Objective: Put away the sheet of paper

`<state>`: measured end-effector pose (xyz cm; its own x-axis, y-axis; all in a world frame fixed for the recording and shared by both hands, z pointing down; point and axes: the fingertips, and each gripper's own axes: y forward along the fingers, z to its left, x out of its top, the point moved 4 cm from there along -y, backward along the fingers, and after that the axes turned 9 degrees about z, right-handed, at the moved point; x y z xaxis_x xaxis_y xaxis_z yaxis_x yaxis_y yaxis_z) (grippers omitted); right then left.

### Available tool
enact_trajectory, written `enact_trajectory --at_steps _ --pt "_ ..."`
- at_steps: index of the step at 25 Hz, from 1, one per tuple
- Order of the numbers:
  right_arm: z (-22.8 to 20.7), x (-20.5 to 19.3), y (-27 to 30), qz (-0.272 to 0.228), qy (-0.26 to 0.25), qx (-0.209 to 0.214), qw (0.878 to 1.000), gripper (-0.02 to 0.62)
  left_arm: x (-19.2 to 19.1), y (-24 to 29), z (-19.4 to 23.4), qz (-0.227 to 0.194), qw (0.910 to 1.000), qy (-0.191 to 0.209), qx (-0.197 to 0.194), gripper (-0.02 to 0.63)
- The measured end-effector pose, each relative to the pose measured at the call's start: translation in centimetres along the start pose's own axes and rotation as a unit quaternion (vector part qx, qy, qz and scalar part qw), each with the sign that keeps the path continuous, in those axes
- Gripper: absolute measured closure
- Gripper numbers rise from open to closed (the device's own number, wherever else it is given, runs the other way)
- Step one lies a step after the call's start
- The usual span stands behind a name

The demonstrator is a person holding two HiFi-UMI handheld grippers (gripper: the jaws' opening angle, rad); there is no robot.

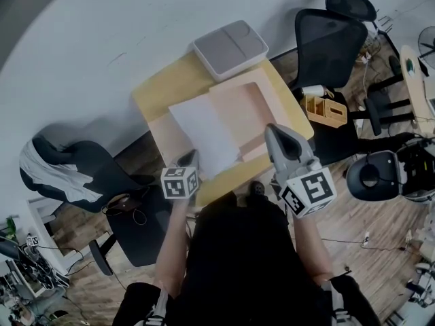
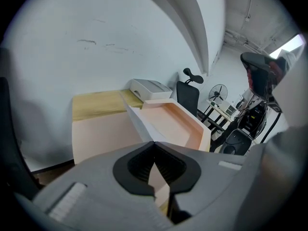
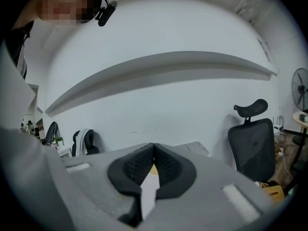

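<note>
A white sheet of paper [image 1: 204,136] lies partly over a shallow pink box [image 1: 255,107] on the yellow table [image 1: 163,87]. My left gripper [image 1: 187,160] is at the sheet's near left corner. In the left gripper view, the left gripper [image 2: 154,143] is shut on the sheet [image 2: 139,121], whose edge rises from the jaws toward the pink box [image 2: 180,121]. A flat pink panel [image 2: 98,134] lies to the left. My right gripper [image 1: 273,131] hovers over the box's near right side. The right gripper [image 3: 154,146] has its tips pressed together with nothing visibly between them.
A grey flat device [image 1: 230,46] sits at the table's far edge against the white wall. A black office chair [image 1: 329,39] stands to the right, with a wooden organiser [image 1: 326,111] beside it. Another chair with a white garment [image 1: 61,175] is at the left.
</note>
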<state>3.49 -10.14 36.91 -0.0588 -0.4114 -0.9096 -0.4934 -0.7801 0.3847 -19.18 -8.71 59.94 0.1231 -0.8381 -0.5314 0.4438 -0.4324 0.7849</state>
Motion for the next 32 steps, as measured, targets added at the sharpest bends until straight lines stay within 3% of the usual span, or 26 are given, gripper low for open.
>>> enact_trajectory --at_steps 17,32 --pt "1.1 -1.3 0.6 0.017 0.006 -0.011 1.0 0.595 -3.2 2.1 2.5 0.05 0.9986 0.007 0.012 0.598" --pt "-2.8 -1.0 1.5 0.034 0.007 0.01 0.999 0.595 -2.0 5.7 1.4 0.056 0.9977 -0.026 0.027 0.598"
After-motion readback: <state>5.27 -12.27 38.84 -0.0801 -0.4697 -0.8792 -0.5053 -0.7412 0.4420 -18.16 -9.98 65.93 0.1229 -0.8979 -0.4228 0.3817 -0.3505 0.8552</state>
